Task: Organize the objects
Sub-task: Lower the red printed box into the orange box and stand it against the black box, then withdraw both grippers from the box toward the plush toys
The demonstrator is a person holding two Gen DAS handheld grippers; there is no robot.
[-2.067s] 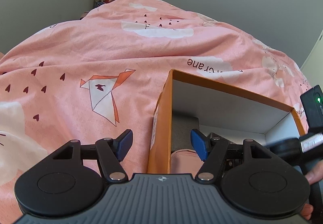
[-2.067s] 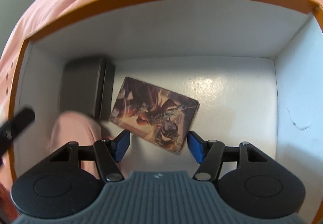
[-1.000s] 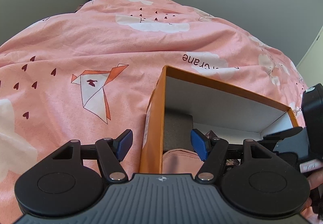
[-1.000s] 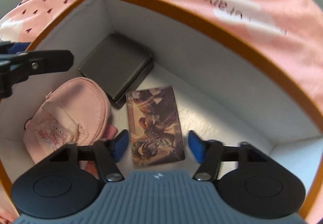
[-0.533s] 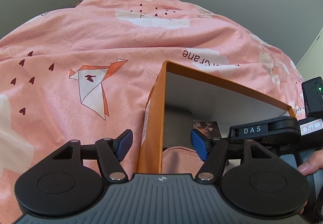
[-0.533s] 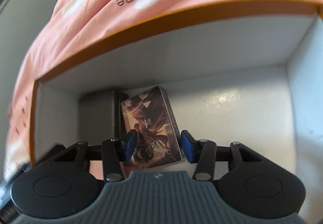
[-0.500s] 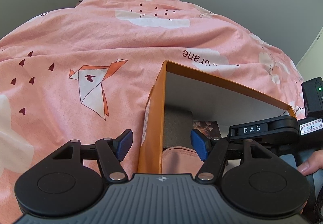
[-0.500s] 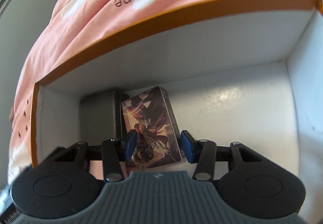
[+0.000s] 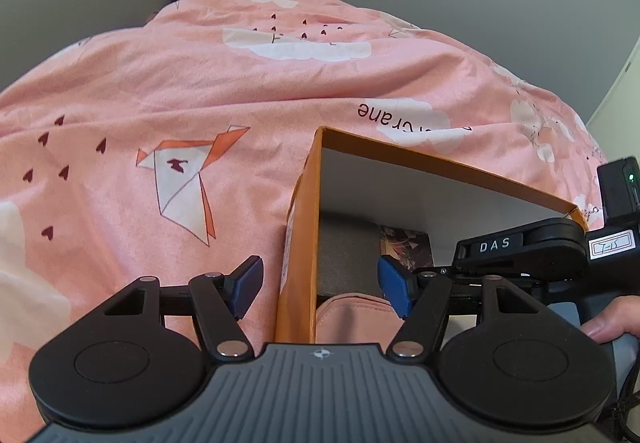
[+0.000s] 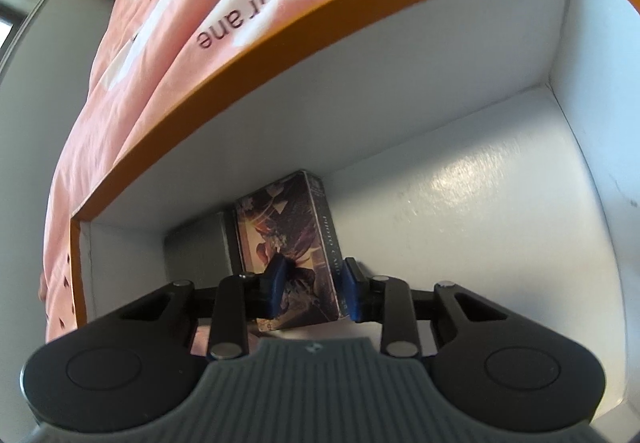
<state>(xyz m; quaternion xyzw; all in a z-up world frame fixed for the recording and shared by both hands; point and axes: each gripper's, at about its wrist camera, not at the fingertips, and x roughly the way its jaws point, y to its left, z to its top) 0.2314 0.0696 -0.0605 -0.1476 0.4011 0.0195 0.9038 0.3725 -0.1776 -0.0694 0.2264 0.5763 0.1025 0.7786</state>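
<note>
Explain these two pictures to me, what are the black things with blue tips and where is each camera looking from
They are two hand-held grabbing tools, one in each of a person's hands, each with a camera looking along its fingers. In the left tool's picture, the left gripper straddles the side wall of an orange box on a pink bedspread, fingers open; the right tool reaches in beside it. In the right tool's picture, the right gripper is closing on a picture-printed card box standing beside a dark grey case. A pink pouch also lies inside.

Card box (image 10: 292,243) stands in carton (image 10: 360,99), right of case (image 10: 196,255).
</note>
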